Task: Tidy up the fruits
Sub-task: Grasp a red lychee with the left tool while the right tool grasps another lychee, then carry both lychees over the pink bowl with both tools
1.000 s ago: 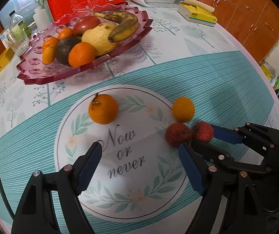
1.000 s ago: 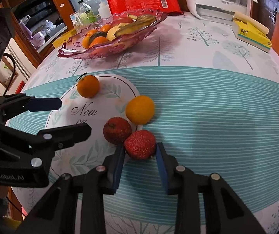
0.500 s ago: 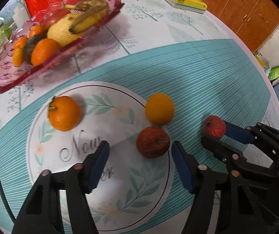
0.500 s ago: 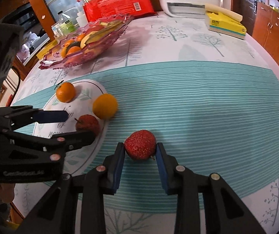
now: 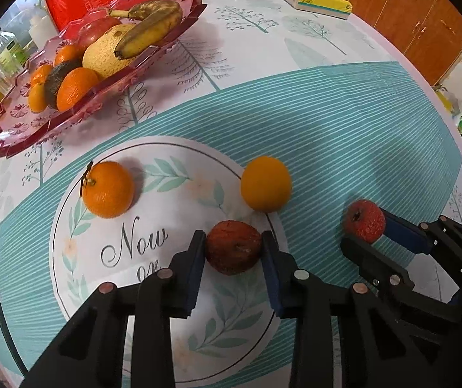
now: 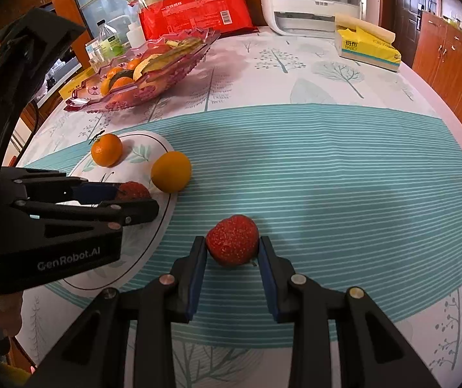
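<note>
Your left hand-held gripper [image 5: 233,252], wide apart 0.5 s ago, now pinches the dark lychee [image 5: 233,247]; right hand-held gripper [image 6: 232,249] still clamps the red lychee [image 6: 232,240], its underside hidden.

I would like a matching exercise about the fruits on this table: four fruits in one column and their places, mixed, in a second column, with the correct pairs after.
Fruits
1. dark red lychee
2. bright red lychee
3. banana
4. orange with stem

Places
A. lying on top of the fruit in the pink tray
B. between the fingers of the left gripper
C. loose on the white circle of the tablecloth
D. between the fingers of the right gripper

Pairs: 1-B, 2-D, 3-A, 4-C
</note>
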Demonstrator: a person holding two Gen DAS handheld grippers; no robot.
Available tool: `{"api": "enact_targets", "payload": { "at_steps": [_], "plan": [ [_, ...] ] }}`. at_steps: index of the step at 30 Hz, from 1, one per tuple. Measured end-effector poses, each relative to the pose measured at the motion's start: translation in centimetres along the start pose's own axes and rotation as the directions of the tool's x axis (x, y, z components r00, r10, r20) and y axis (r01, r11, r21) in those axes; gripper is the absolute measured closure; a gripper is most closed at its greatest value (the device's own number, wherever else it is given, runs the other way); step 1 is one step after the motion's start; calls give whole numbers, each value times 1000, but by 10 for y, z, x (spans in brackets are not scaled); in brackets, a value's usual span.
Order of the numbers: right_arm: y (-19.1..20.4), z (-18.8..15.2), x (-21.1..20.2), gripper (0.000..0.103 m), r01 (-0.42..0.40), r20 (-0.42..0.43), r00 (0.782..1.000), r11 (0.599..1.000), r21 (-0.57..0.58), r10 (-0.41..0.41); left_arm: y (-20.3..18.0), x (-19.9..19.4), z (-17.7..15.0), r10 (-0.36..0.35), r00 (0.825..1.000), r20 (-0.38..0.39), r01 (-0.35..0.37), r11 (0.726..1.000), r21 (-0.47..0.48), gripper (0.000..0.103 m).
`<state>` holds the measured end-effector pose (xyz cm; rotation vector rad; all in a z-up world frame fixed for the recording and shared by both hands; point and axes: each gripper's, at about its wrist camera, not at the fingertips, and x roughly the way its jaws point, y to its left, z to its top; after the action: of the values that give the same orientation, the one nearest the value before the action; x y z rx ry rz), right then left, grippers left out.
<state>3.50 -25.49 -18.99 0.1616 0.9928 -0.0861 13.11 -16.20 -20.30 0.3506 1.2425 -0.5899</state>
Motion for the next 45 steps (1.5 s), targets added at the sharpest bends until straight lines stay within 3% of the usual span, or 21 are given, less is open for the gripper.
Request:
{"api": "enact_targets", "payload": {
  "at_steps": [10, 21, 27, 33, 38, 43, 45],
  "plan": [
    [6, 5, -7, 71, -45, 1, 999, 999, -4, 45, 15, -26, -24, 33, 999, -24, -34, 998, -51, 71],
    [49, 58, -51, 71, -164, 89, 981, 984, -73, 170, 60, -111, -13, 158, 983, 97, -145, 982, -125, 71],
    [83, 104, -85, 71, -207, 152, 962, 969, -138, 227, 91, -158, 19, 262, 954, 147, -239, 958, -158, 71],
    [99, 154, -112, 71, -224, 221, 942, 963, -148, 253, 119, -202, 43, 317, 924, 212, -279, 941, -194, 71],
    [110, 199, -125, 71, -192, 284, 931, 969, -157, 230, 146, -230, 68, 344, 899, 272, -284, 929, -237, 71],
    [119, 237, -119, 71, -169, 291, 933, 972, -163, 211, 172, -249, 95, 374, 867, 331, -294, 918, -268, 71],
    [123, 253, -110, 71, -155, 289, 937, 975, -160, 197, 184, -246, 105, 375, 865, 333, -289, 916, -279, 71]
  ]
}}
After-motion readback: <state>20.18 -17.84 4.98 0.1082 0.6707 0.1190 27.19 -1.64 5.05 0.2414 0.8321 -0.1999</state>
